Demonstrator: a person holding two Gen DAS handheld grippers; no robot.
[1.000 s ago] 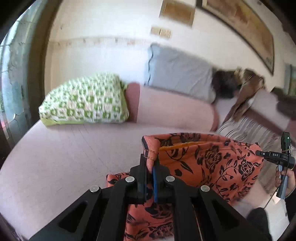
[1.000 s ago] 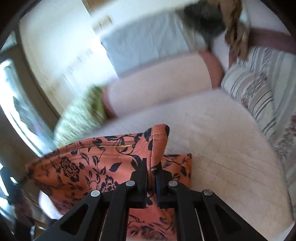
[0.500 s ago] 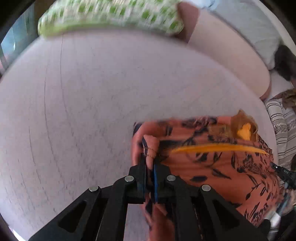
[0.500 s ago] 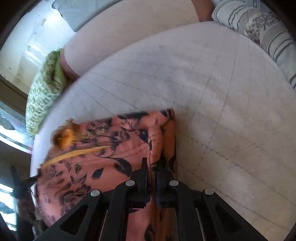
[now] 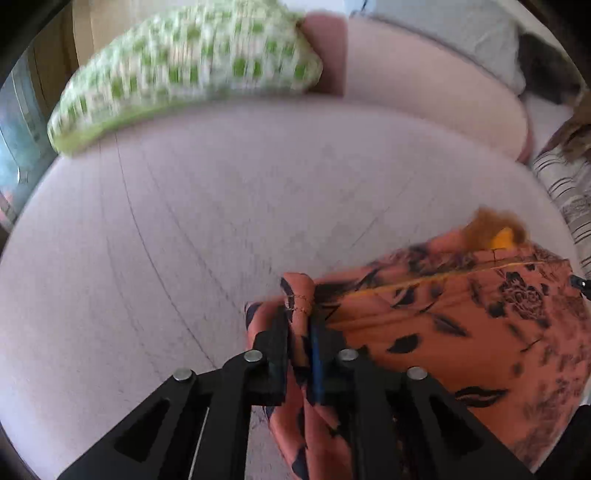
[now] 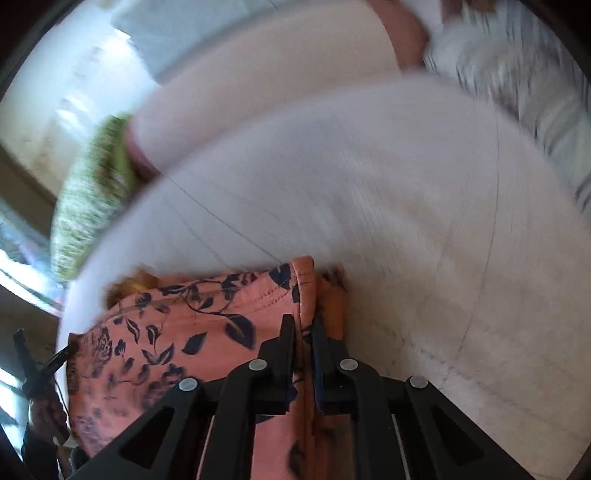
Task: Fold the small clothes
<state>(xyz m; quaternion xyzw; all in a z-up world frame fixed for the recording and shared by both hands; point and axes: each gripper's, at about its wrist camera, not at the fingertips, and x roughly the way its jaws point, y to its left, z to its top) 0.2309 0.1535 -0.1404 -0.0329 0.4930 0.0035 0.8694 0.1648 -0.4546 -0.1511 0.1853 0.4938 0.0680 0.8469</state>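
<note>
An orange garment with a dark floral print (image 5: pixel 461 325) lies partly on a pale pink bed sheet (image 5: pixel 166 258). My left gripper (image 5: pixel 300 317) is shut on its left corner hem. In the right wrist view the same orange garment (image 6: pixel 207 332) spreads to the left, and my right gripper (image 6: pixel 304 325) is shut on its right corner hem. The cloth stretches between the two grippers, close above the sheet. A yellow inner trim (image 5: pixel 502 238) shows at the far edge.
A green and white checked pillow (image 5: pixel 184 74) lies at the back left. A long pink bolster (image 5: pixel 424 85) and a grey pillow (image 5: pixel 443 33) lie behind. Striped cloth (image 5: pixel 569 192) is at the right. The bed sheet (image 6: pixel 406 203) stretches out ahead.
Both grippers have swung the garment down from held up in the air toward the sheet, then tilted up a little. The pillows come back into view. Both stay shut on the corners.
</note>
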